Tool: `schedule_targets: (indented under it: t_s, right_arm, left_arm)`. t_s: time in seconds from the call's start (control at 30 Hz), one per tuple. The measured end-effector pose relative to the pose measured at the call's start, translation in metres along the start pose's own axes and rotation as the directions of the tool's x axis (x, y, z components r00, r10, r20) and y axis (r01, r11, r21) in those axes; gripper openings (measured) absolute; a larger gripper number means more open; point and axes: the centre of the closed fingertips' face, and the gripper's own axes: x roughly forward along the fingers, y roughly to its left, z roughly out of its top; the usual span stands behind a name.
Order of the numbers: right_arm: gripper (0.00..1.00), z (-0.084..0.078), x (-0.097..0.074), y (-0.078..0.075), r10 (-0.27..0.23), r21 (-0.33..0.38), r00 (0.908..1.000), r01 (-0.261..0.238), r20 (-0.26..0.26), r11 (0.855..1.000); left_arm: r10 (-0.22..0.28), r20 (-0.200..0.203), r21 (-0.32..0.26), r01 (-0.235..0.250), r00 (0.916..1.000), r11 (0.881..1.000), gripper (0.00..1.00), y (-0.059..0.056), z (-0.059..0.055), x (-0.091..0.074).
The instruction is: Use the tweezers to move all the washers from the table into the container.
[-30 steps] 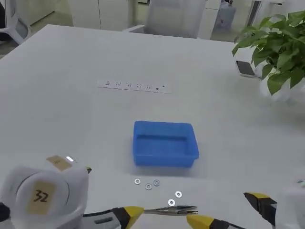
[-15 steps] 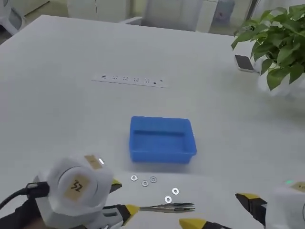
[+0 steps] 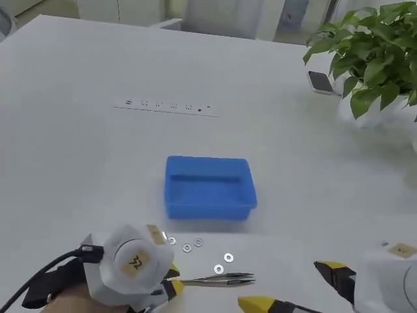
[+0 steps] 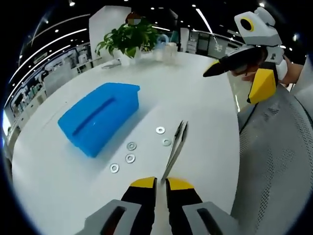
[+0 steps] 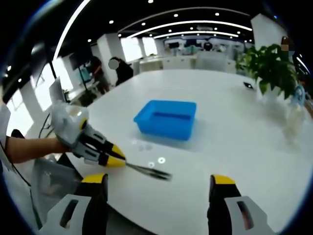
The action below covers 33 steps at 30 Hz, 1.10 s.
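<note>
Metal tweezers [image 4: 175,147] clamped between closed jaws of left gripper [image 4: 161,182], tips near washers [image 4: 130,158], beside blue container [image 4: 98,120]. Jaws of right gripper [image 5: 159,179] spread wide, nothing held.

- I see a plain bright blue container [image 3: 208,189] on my white table [image 3: 98,150].
- The washers [image 3: 227,258] and tweezers [image 3: 218,280] look silvery.
- My left gripper [image 4: 161,183] has yellow tips, a white housing and a tan label.
- My right gripper [image 5: 159,179] has matching yellow tips.
- The plant [image 3: 365,59] is green.
</note>
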Motion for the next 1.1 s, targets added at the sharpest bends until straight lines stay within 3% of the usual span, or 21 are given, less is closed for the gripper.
schedule_targets:
  t_s: [0.1, 0.4, 0.5, 0.57, 0.7, 0.8, 0.97, 1.1]
  right_arm:
    - [0.83, -0.001, -0.001, -0.002, -0.007, -0.006, 1.0000, 0.007, -0.006, 1.000]
    - [0.82, -0.003, -0.002, -0.001, -0.012, -0.017, 0.9997, 0.012, -0.020, 1.000]
    - [0.82, -0.002, -0.002, 0.001, -0.007, -0.020, 0.9999, 0.007, -0.013, 1.000]
    - [0.81, -0.001, -0.002, 0.002, -0.001, -0.021, 1.0000, 0.000, -0.009, 1.000]
    - [0.79, -0.003, 0.000, 0.007, 0.015, -0.031, 0.9998, -0.016, -0.016, 0.999]
    - [0.73, -0.005, 0.002, 0.014, 0.045, -0.044, 0.9987, -0.046, -0.026, 0.998]
    - [0.69, -0.008, 0.009, 0.027, 0.088, -0.065, 0.9952, -0.091, -0.044, 0.994]
    - [0.58, -0.014, 0.018, 0.045, 0.162, -0.146, 0.9812, -0.176, -0.105, 0.973]
  left_arm:
    - [-0.026, -0.001, 0.000, 0.026, 0.9996, 1.000, 0.02, -0.003, -0.001, 0.004]
    - [-0.062, -0.012, 0.094, 0.062, 0.9980, 0.994, 0.00, -0.009, 0.005, 0.004]
    - [-0.066, 0.025, 0.154, 0.061, 0.9975, 0.986, 0.00, -0.015, 0.017, -0.006]
    - [-0.061, 0.029, 0.155, 0.055, 0.9977, 0.986, 0.00, -0.018, 0.025, -0.016]
    - [-0.051, 0.085, 0.148, 0.038, 0.9951, 0.988, 0.00, -0.023, 0.045, -0.034]
    - [-0.045, 0.112, 0.155, 0.027, 0.9927, 0.988, 0.00, -0.030, 0.059, -0.048]
    - [-0.029, 0.148, 0.151, 0.006, 0.9886, 0.988, 0.00, -0.036, 0.070, -0.060]
    - [-0.018, 0.147, 0.183, -0.009, 0.9890, 0.983, 0.00, -0.040, 0.073, -0.067]
